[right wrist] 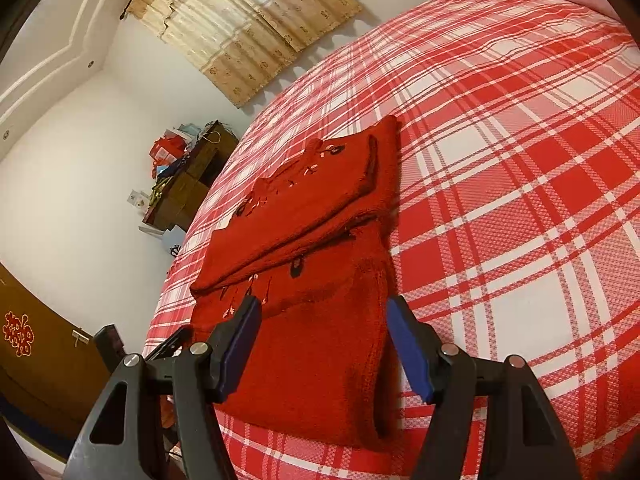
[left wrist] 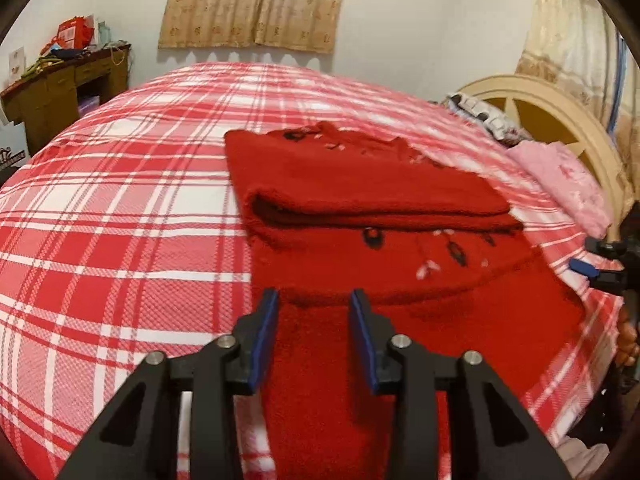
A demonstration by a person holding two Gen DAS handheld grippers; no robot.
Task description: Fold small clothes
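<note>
A red emblem (right wrist: 18, 334) at 8 o'clock on the door is illegible. Left claw (left wrist: 314, 300) and right claw (right wrist: 324, 304) stand released over the red sweater (right wrist: 316, 264); its embroidery is blurred.

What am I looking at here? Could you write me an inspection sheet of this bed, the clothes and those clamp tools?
Surface: bed with a red and white plaid cover, fairly smooth.
Job's things: red knitted sweater with dark embroidery, lying on the cover, its far part folded back over itself.
Clutter: pink cloth and a patterned pillow by the cream headboard.
Grippers: left gripper over the sweater's near edge, jaws apart, no grip visible; right gripper open above the near end.
Cables: nothing seen.
Surroundings: beige patterned curtains, a brown wooden desk piled with red bags, a brown door.
</note>
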